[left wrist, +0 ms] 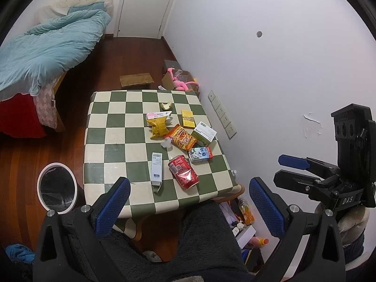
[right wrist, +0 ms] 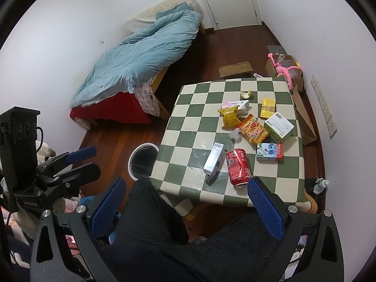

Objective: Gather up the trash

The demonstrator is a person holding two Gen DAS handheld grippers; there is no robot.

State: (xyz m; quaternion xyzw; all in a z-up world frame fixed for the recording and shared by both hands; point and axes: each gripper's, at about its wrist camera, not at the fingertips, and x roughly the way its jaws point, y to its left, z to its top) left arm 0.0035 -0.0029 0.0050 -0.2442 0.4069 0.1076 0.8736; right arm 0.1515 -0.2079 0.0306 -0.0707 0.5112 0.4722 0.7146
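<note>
Left gripper point(left wrist: 190, 209) and right gripper point(right wrist: 186, 208) are both held wide apart, empty, above the checkered table point(left wrist: 112, 127); nothing is touched.

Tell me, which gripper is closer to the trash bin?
Left, probably. The bin sits on the floor just ahead of the left gripper, off its left finger. The right gripper hangs further right, by the table's near edge.

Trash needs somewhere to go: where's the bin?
The bin stands on the floor off the checkered table's near-left corner in both views, beside the left gripper.
</note>
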